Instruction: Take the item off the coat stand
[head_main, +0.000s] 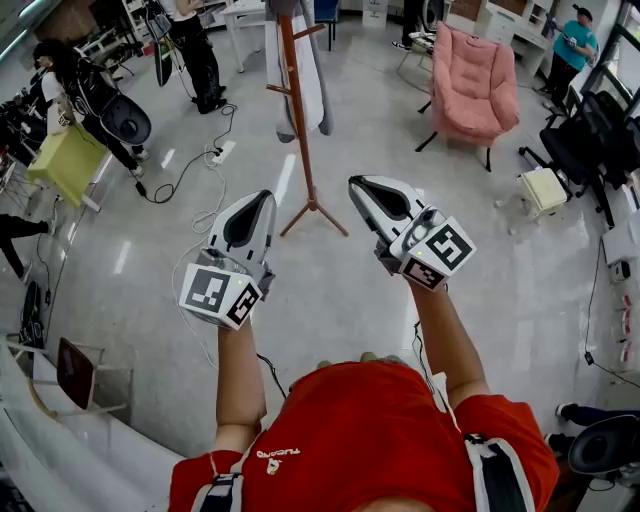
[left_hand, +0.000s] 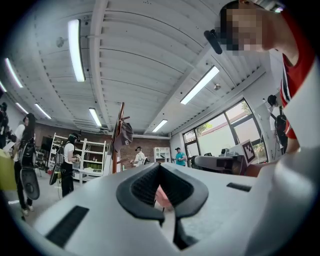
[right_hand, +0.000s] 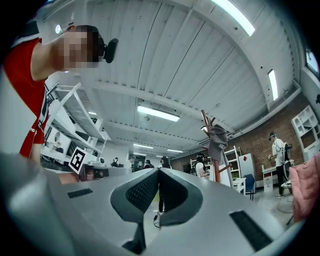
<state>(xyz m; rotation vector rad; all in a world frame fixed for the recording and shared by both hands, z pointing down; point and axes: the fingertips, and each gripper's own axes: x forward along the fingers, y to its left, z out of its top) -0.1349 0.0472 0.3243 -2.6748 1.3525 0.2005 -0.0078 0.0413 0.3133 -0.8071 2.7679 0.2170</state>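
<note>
A red-brown wooden coat stand (head_main: 298, 120) rises from three feet on the shiny floor, ahead of me. A grey and white garment (head_main: 305, 70) hangs from its top. In the left gripper view the coat stand (left_hand: 119, 142) is far off with the grey garment (left_hand: 125, 134) on it. The right gripper view shows the coat stand (right_hand: 215, 167) and the grey garment (right_hand: 218, 139) to the right of the jaws. My left gripper (head_main: 263, 197) and right gripper (head_main: 357, 186) are held side by side, short of the stand, both shut and with nothing in them.
A pink armchair (head_main: 470, 85) stands to the right of the coat stand. Cables and a power strip (head_main: 222, 152) lie on the floor to its left. Black office chairs (head_main: 590, 140), a small white stool (head_main: 543, 188) and several people stand around the room's edges.
</note>
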